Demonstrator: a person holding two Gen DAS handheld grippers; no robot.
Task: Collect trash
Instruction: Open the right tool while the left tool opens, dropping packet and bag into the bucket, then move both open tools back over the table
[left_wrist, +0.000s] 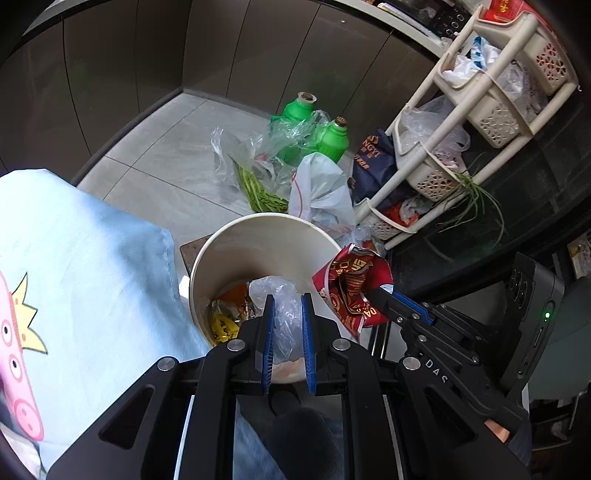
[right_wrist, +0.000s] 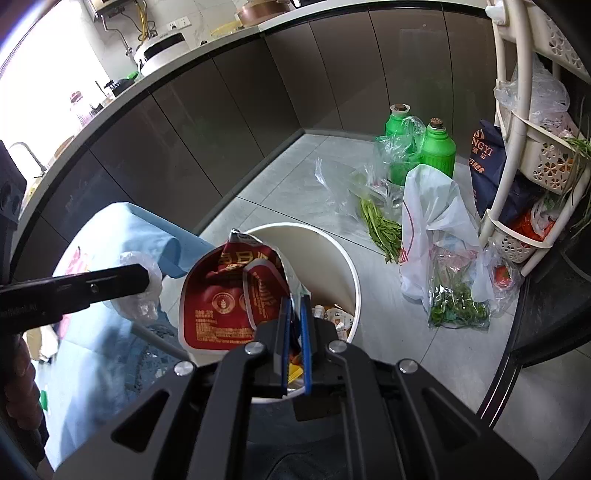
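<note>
Two claws pinch trash: left claw (left_wrist: 287, 317) crumpled clear plastic (left_wrist: 284, 325), right claw (right_wrist: 294, 314) torn red wrapper (right_wrist: 229, 295).

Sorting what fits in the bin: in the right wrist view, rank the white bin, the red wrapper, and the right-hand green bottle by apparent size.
1. White bin, largest.
2. Red wrapper, though it sits nearer the camera, which inflates it.
3. Green bottle, smallest, but farthest away, so its true size against the wrapper is unsure.

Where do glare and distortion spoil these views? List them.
Right wrist view: window at upper left blown out white; counter edge bowed into an arc by the fisheye. Left wrist view: even light, no glare; rack posts bend, corners go black, and the blue cloth close by looks soft.
</note>
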